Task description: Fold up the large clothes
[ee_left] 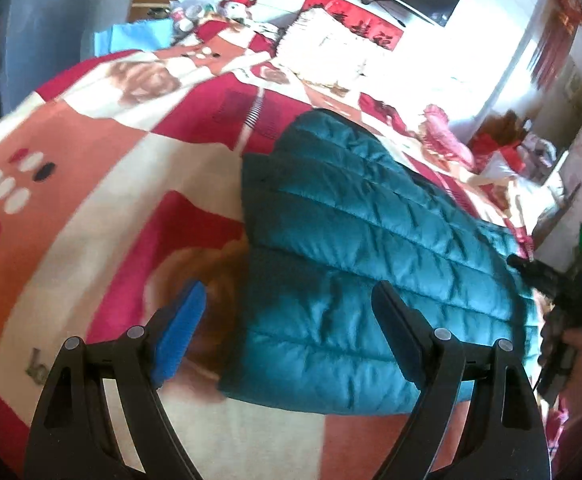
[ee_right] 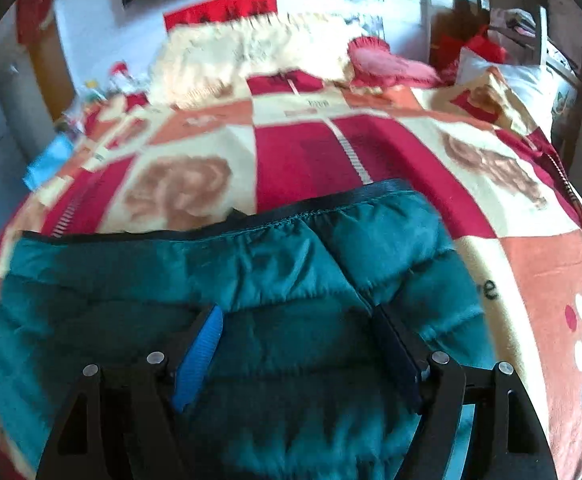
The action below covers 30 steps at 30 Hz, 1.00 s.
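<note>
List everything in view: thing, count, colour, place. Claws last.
Puffer jacket: one, teal, flat on the bed under both claws.
Blanket: one, red, orange and cream checks, covering the bed.
Fringed throw: one, cream, far end of bed.
Heart cushion: one, pink-red, beside the throw.
Banner: one, red, on the far wall.
Left claw: open, over the jacket's edge.
Right claw: open, over the jacket.

Right claw, jaws apart, over teal puffer jacket on patterned blanket.
</note>
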### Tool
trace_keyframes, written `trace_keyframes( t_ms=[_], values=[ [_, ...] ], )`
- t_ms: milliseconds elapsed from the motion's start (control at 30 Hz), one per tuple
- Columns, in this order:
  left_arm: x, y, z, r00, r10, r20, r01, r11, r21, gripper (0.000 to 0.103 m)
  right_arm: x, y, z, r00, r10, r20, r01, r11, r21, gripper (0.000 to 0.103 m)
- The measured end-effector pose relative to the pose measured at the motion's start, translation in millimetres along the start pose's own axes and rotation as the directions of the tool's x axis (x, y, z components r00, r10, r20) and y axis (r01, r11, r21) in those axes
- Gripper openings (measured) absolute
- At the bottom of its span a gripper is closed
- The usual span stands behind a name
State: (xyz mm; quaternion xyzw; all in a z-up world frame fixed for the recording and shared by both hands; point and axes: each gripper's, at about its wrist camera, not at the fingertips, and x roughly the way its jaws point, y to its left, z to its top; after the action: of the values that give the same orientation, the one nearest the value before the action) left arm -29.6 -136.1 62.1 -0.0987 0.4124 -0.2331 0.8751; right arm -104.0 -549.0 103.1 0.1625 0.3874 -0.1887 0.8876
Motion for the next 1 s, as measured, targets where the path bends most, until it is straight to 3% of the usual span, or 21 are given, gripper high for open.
trace_keyframes(
  t_ms=[100, 233, 467, 767, 1000],
  values=[
    [9.2, -6.6, -2.3, 0.999, -0.035, -0.033, 0.035, 0.999, 0.007, 0.086, -23.0, -22.6, -19.5, 1.000, 0.013, 0.006, -0.013, 0.999, 0.034, 0.076],
    [21.9, -14.6, -9.4, 0.999, -0.002, -0.042, 0.004, 0.999, 0.040, 0.086, -29.6, -48.2, -45.5, 1.000, -0.011, -0.022, 0.012, 0.998, 0.068, 0.084],
    [28.1, -18.1, -16.4, 0.998, 0.034, -0.044, -0.032, 0.998, 0.061, 0.086, -23.6, -83.7, -65.6, 0.989, 0.140, -0.053, -0.120, 0.953, 0.278, 0.085],
    [25.7, -16.3, -14.1, 0.998, 0.018, -0.058, -0.016, 0.999, 0.043, 0.086, -43.2, -82.6, -73.1, 0.986, 0.158, -0.047, -0.147, 0.970, 0.193, 0.087],
    [27.9, -8.3, -6.8, 0.994, -0.035, -0.099, 0.035, 0.999, -0.002, 0.086, -30.8, -87.1, -72.9, 0.980, 0.188, -0.070, -0.172, 0.967, 0.186, 0.096]
  ],
)
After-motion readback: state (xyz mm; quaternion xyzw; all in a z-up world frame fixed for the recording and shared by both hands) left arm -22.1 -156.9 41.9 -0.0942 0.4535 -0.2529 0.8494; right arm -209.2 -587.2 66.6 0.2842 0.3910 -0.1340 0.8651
